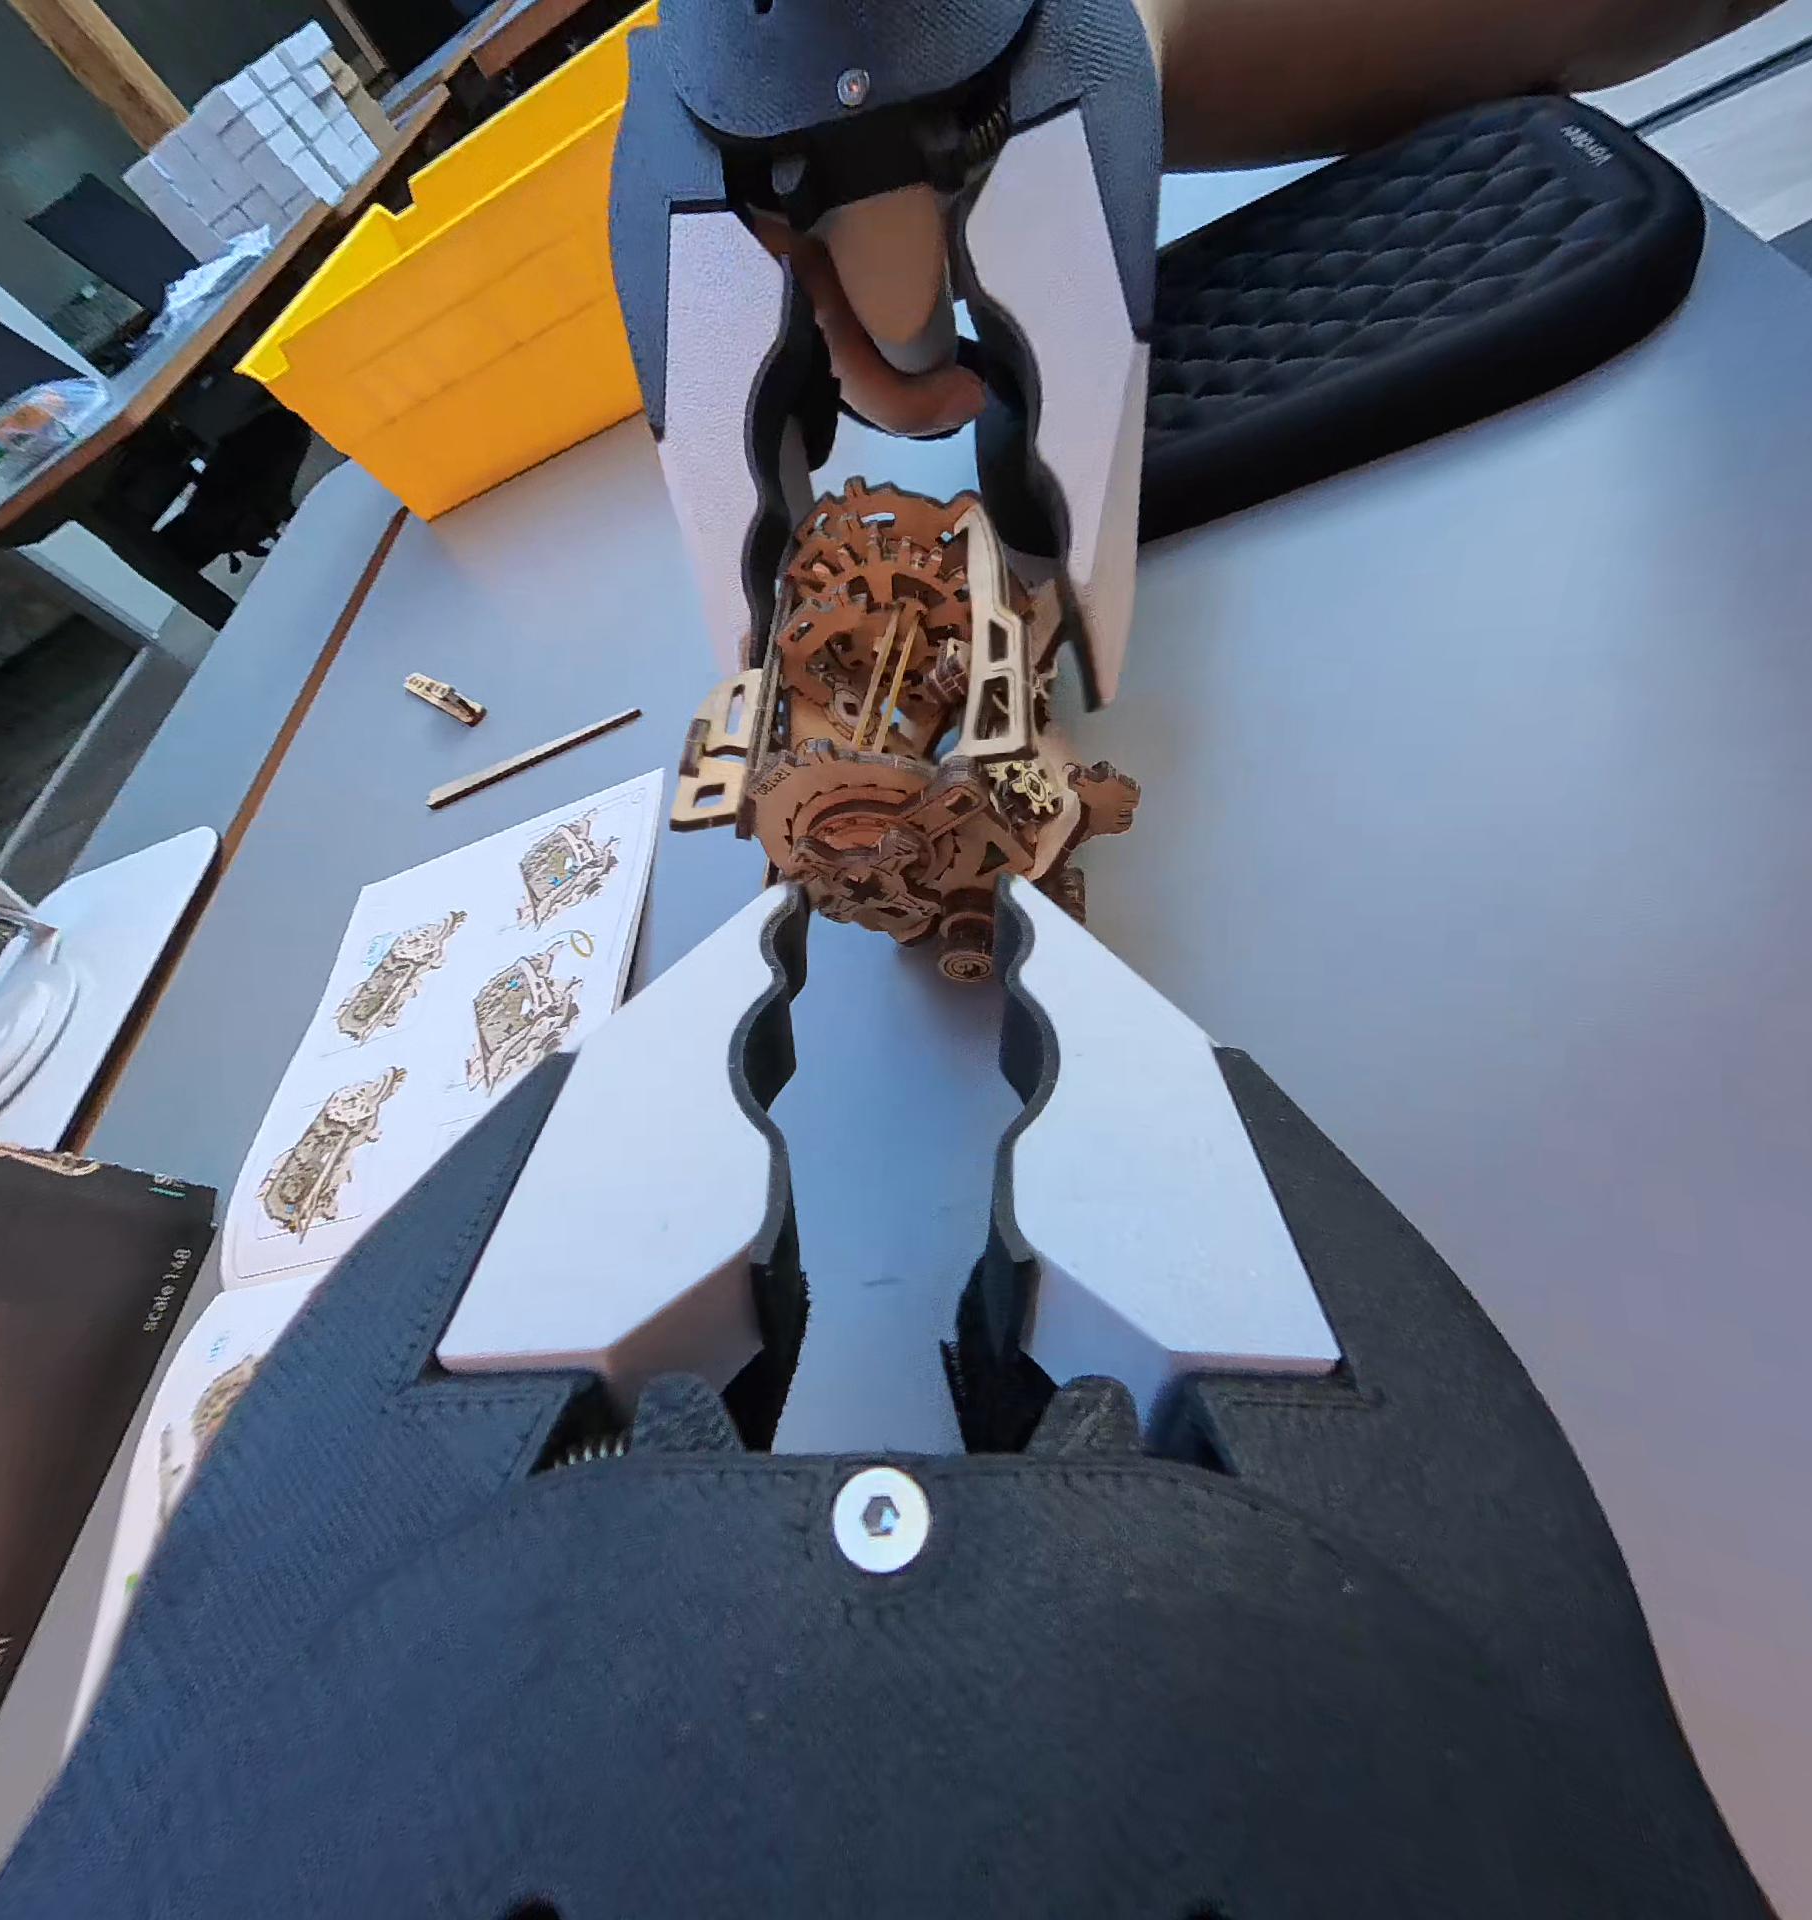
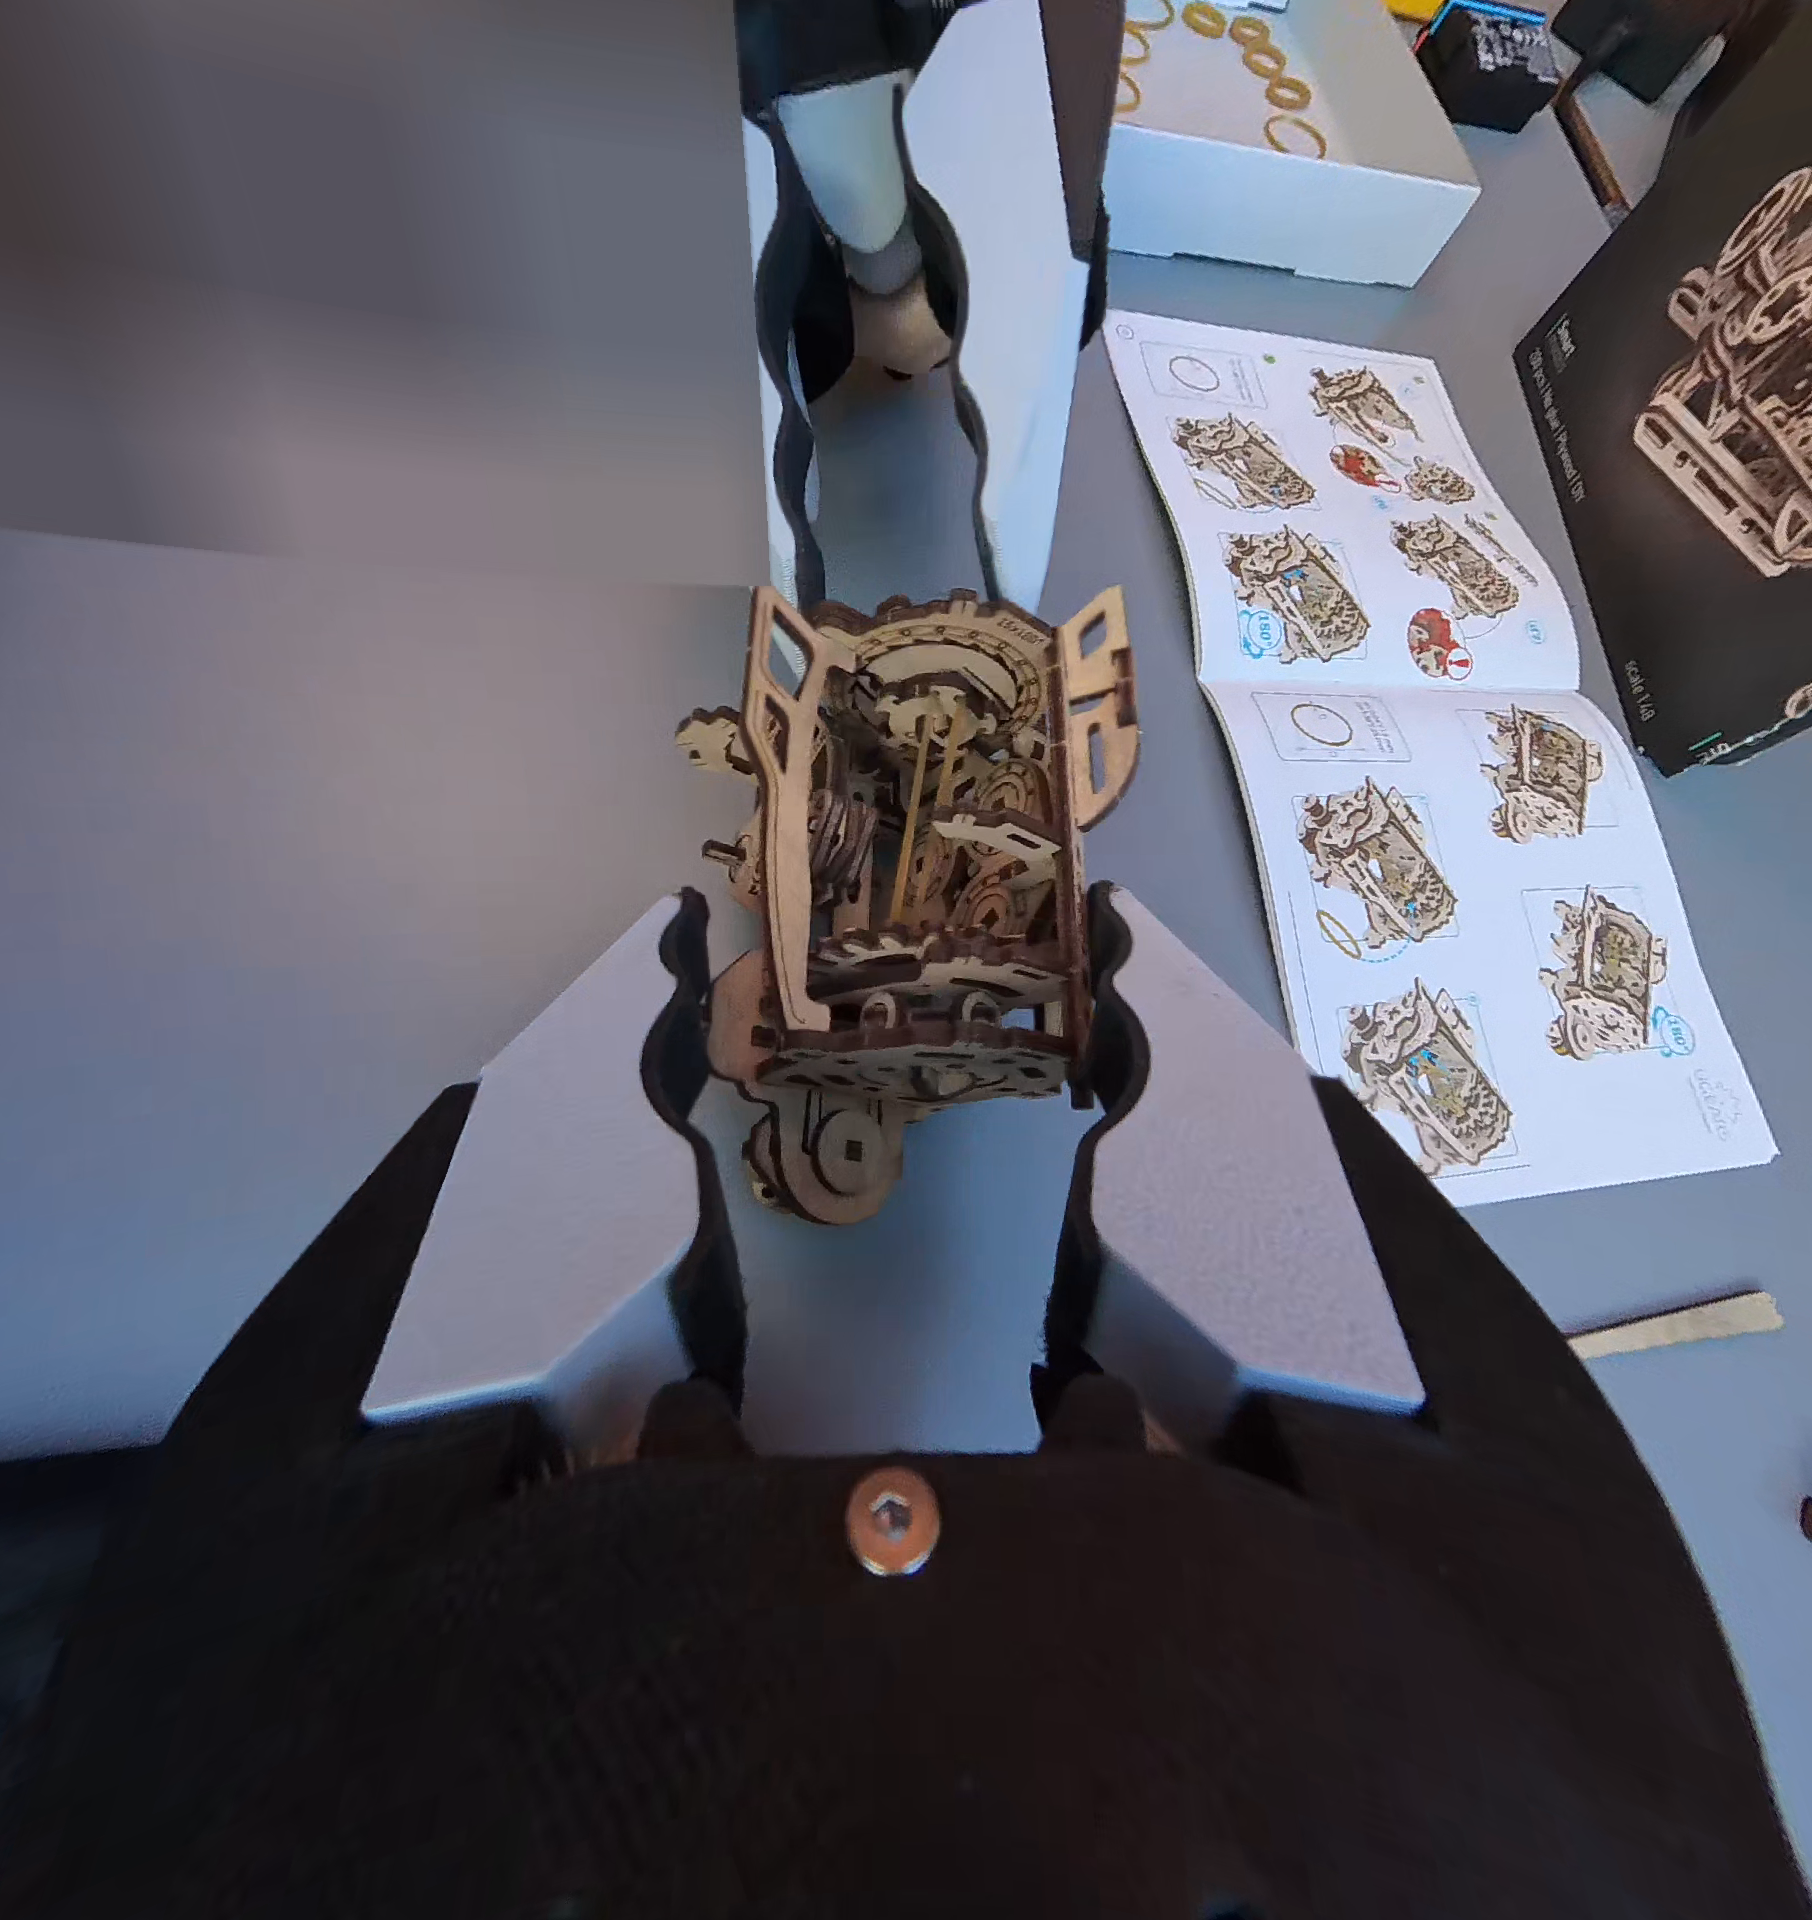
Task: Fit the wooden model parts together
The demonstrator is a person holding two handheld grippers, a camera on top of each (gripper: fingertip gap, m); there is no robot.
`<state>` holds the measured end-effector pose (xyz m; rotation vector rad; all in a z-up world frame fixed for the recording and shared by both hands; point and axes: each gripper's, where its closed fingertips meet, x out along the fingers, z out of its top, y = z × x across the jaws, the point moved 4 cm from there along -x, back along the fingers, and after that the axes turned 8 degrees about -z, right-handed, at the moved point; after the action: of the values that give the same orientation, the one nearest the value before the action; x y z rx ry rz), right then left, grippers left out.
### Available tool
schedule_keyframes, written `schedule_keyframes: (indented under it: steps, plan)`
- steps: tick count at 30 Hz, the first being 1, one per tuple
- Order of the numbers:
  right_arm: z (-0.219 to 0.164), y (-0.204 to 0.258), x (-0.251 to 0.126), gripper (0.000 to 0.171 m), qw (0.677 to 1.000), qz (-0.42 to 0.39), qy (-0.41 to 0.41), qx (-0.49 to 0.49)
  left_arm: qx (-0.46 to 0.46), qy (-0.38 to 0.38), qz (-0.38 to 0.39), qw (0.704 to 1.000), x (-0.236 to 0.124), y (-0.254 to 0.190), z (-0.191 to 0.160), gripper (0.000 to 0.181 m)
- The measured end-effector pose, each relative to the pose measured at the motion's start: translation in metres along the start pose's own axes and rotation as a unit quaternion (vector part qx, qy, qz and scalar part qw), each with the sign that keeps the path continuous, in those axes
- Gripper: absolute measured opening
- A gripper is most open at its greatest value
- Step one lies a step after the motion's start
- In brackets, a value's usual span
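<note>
Model: the wooden model (image 2: 917, 883), a half-built geared body, sits at frame centre in both views, resting on the grey surface (image 2: 362, 831).
Right tongs (image 2: 897, 997): I hold these clasped around the model's near end, a jaw on each side wall, though contact on the left side is hard to confirm.
Left tongs (image 1: 897, 914): released; the jaws stand apart, their tips just at the model's rounded gear end, gripping nothing.
Step in hand: as I judge it, steadying the body so the left tongs can take the opposite end.
Doing it well: I would close the left tongs on the solid end plate, not on the thin hinged side flaps or the rubber band, and press gently; the fretwork looks brittle.
Left view only: a loose wooden strip (image 1: 533, 756) and a small wooden part (image 1: 447, 696) at left centre; a yellow bin (image 1: 445, 312) at upper left.
Right view only: the open instruction booklet (image 2: 1421, 748) in full; a white box (image 2: 1286, 156) with wooden rings at upper right.
</note>
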<state>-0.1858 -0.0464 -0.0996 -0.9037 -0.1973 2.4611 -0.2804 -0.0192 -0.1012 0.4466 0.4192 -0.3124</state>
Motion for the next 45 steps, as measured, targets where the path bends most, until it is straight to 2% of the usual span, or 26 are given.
schedule_keyframes:
  steps: [2, 7, 14, 30, 36, 40, 43, 45]
  plan:
    - [0.001, -0.002, -0.001, 0.061, 1.000, -0.004, -0.001, -0.012, -0.008, -0.011, -0.018, 1.000, 0.000, -0.001, 0.002, 0.030]
    - [0.000, -0.003, -0.004, 0.059, 1.000, 0.026, -0.003, -0.013, -0.038, -0.060, -0.044, 0.996, -0.008, 0.006, 0.011, 0.022]
    - [-0.002, -0.005, -0.005, 0.059, 0.998, 0.055, -0.010, -0.016, -0.022, -0.044, -0.075, 0.996, 0.002, 0.004, 0.006, 0.026]
    - [-0.007, -0.012, -0.001, 0.059, 0.991, 0.124, -0.022, 0.036, 0.088, -0.027, -0.003, 0.996, 0.004, 0.002, 0.007, 0.024]
    - [-0.006, -0.012, 0.000, 0.059, 0.993, 0.114, -0.027, 0.029, -0.001, -0.040, -0.020, 0.999, -0.002, 0.006, 0.004, 0.019]
    - [-0.007, -0.012, -0.001, 0.059, 0.992, 0.115, -0.035, 0.029, -0.083, -0.052, -0.058, 0.993, -0.001, 0.009, 0.001, 0.024]
    - [-0.008, -0.013, -0.001, 0.059, 0.992, 0.115, -0.036, 0.030, -0.081, -0.055, -0.069, 0.993, 0.000, 0.007, 0.003, 0.013]
    - [-0.008, -0.013, -0.002, 0.059, 0.992, 0.115, -0.035, 0.030, -0.071, -0.054, -0.066, 0.994, 0.001, 0.006, 0.003, 0.013]
